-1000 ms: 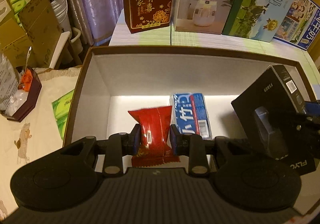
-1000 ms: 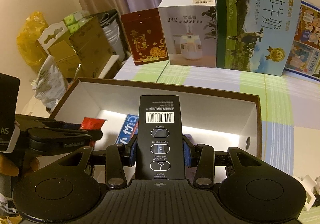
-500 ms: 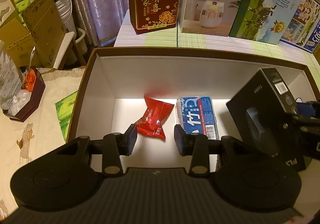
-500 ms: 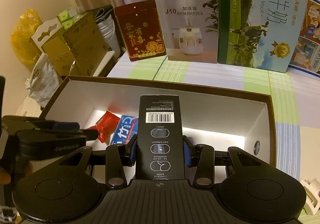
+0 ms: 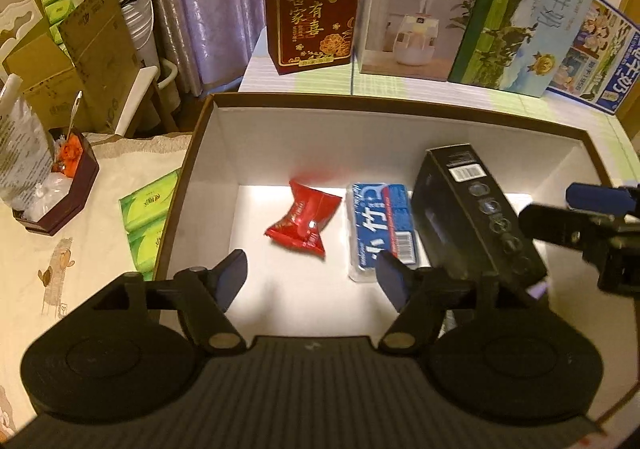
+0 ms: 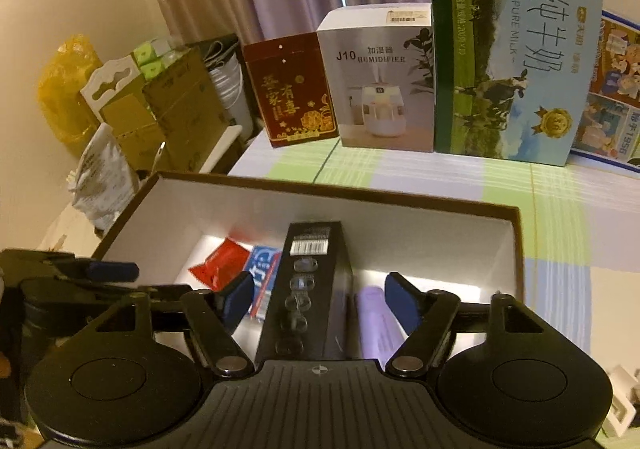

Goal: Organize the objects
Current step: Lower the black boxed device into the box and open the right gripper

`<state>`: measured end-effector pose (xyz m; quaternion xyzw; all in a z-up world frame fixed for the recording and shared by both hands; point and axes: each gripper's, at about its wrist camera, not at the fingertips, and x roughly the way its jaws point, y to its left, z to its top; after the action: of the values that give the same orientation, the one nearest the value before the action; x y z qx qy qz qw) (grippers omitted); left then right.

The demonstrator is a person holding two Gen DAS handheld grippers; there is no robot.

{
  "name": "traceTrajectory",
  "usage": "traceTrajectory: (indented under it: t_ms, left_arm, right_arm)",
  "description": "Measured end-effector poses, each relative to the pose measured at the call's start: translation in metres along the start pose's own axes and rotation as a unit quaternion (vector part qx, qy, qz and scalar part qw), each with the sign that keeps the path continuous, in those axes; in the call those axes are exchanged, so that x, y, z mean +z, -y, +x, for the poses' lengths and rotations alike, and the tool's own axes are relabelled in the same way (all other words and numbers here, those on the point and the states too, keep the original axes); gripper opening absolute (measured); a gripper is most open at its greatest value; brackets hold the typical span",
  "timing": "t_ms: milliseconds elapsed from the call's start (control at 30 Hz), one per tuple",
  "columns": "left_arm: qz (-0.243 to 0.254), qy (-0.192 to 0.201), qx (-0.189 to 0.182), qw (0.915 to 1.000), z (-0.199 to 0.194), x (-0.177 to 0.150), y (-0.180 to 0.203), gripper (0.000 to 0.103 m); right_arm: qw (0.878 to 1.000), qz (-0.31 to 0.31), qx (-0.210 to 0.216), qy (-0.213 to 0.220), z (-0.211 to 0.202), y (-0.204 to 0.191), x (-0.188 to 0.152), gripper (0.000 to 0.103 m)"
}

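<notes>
Black carton (image 6: 312, 289) stands between the spread right tongs (image 6: 320, 303), long axis pointing away, inside the tray (image 6: 516, 249); left tongs (image 5: 312, 277), also spread, hover empty over the red packet (image 5: 304, 221).

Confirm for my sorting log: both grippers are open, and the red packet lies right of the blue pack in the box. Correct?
Not quite. The left wrist view shows the red packet left of the blue pack. Both the left gripper and right gripper are open.
</notes>
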<state>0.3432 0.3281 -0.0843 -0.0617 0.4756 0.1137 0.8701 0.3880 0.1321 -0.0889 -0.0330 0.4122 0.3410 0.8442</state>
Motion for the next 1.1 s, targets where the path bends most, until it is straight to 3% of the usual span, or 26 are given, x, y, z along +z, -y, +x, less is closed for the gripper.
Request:
traceTrajectory:
  t_ms: [200,400,1100]
  left_arm:
    - [-0.004,0.008,0.0,1.0,-0.027,-0.012,0.008,0.081]
    - [-0.01,0.018,-0.011,0.9997,-0.056,-0.028,0.017,0.085]
    - [-0.015,0.023,-0.036,0.999,-0.121,-0.087,0.056,0.085]
  right_arm:
    - [1.0,-0.008,0.005,-0.005,-0.026,0.003,-0.017,0.089]
    - [1.0,-0.018,0.001,-0.002,-0.054,0.004,-0.034,0.096]
    - [1.0,0.002,0.016,0.027,-0.141,0.005,-0.076,0.101]
